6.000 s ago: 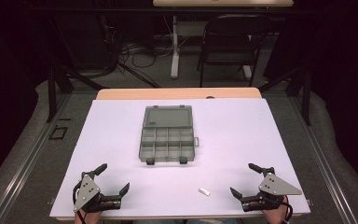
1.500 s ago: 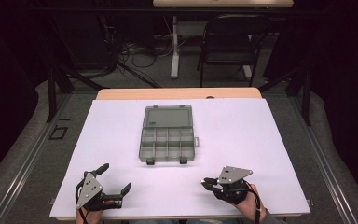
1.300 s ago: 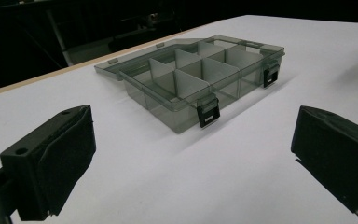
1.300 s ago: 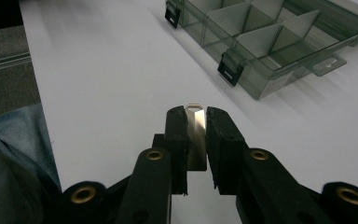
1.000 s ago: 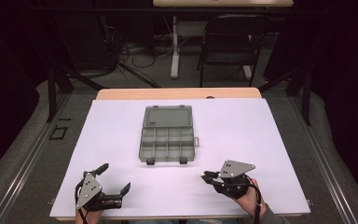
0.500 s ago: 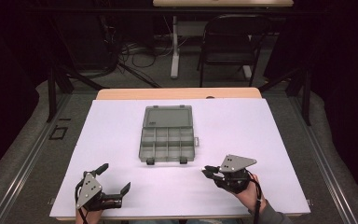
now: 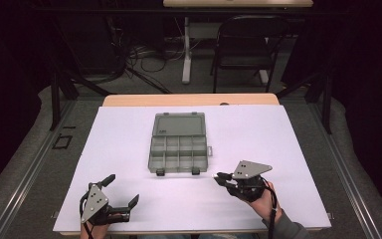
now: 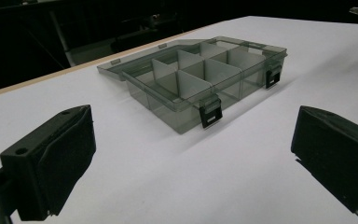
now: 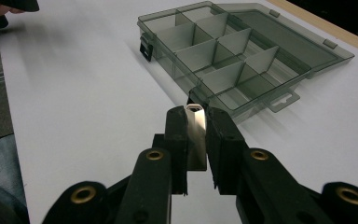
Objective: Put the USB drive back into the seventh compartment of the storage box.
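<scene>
The right gripper (image 7: 221, 177) had moved from the worktop's (image 7: 288, 149) near right corner toward the open compartment box (image 7: 178, 144), its jaws clamped on a small metal piece (image 9: 196, 135) held above the near edge. The left gripper (image 7: 123, 191) remained near the near left corner, jaws wide.

Metal piece (image 9: 196, 135) in right gripper (image 9: 196, 112): lower part hidden btwn the jaws, top end shows; in high view too small to make out. Left gripper (image 8: 191, 154): both jaws cut off by frame bottom. Organizer box (image 9: 233, 51) lid far corner cut by frame edge in right gripper view.
</scene>
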A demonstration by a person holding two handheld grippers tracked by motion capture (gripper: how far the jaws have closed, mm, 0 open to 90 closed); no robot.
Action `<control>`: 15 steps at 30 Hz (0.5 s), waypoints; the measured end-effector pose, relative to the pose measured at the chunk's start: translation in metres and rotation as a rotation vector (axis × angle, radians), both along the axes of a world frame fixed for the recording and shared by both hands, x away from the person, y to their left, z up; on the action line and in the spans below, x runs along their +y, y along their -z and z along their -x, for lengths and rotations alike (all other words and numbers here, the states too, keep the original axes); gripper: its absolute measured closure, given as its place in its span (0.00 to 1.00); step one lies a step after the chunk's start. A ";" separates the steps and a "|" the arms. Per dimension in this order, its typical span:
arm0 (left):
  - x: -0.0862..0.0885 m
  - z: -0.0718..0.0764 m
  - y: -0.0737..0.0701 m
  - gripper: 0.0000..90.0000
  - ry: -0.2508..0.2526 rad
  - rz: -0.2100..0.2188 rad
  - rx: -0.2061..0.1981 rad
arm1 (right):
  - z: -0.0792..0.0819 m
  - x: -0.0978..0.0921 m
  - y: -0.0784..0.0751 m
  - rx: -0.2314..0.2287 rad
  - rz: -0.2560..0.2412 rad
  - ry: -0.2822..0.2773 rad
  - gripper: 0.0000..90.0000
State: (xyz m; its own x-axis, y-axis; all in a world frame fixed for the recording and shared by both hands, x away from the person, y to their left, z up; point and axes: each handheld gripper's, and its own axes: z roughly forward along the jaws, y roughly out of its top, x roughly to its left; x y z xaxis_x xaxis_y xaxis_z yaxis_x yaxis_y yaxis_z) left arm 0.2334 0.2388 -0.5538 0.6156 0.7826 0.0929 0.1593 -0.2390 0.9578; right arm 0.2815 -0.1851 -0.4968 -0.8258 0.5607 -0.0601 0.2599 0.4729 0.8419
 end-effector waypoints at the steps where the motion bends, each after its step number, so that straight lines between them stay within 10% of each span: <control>1: 0.000 0.000 0.000 0.00 0.000 -0.002 -0.002 | -0.001 0.000 0.000 -0.001 0.000 0.000 0.88; 15: 0.000 0.000 0.000 0.00 0.000 0.003 0.000 | -0.006 0.003 -0.008 -0.013 0.000 -0.001 0.88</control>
